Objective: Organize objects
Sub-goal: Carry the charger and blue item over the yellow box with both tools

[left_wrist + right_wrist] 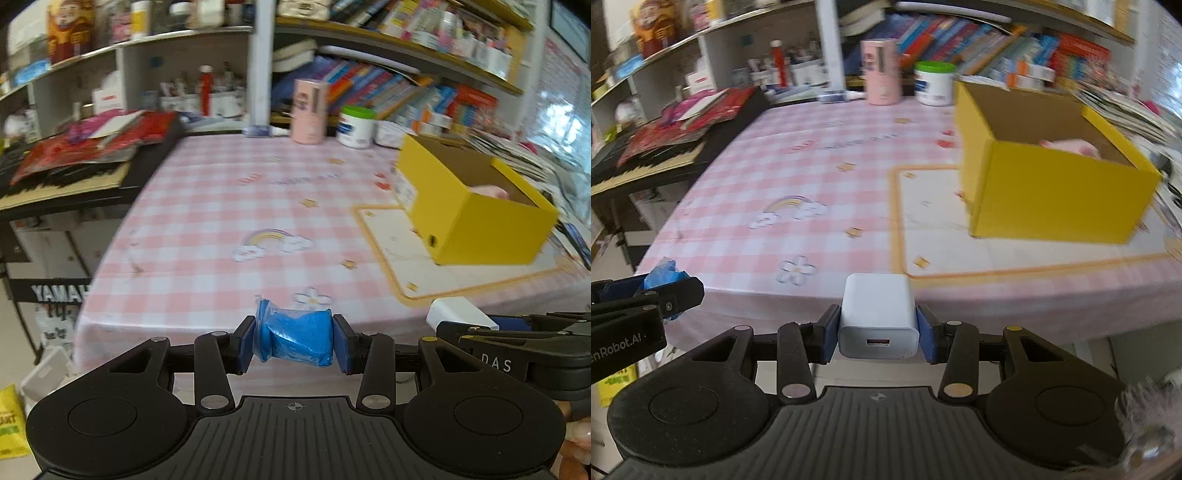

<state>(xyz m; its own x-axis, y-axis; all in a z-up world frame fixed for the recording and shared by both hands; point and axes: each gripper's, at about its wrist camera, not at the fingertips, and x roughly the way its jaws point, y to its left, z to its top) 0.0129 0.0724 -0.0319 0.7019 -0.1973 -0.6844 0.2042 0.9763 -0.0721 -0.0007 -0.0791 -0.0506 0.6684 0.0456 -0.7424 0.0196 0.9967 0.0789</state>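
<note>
My left gripper [294, 339] is shut on a blue lump in a clear plastic bag [295, 338], held above the near edge of the table. My right gripper [878, 326] is shut on a white USB charger block [878, 321], also over the near edge. Each gripper shows at the side of the other's view, the charger [458, 312] at the right and the blue bag [666, 275] at the left. An open yellow cardboard box [476, 218], also in the right wrist view [1056, 192], stands on the right of the table with something pink [1071, 146] inside.
The table has a pink checked cloth [229, 206] and a white mat with an orange border [934, 229] under the box. A pink canister [309, 110] and a white tub with a green lid [356, 125] stand at the back. A keyboard [62, 181] with red papers sits left. Bookshelves stand behind.
</note>
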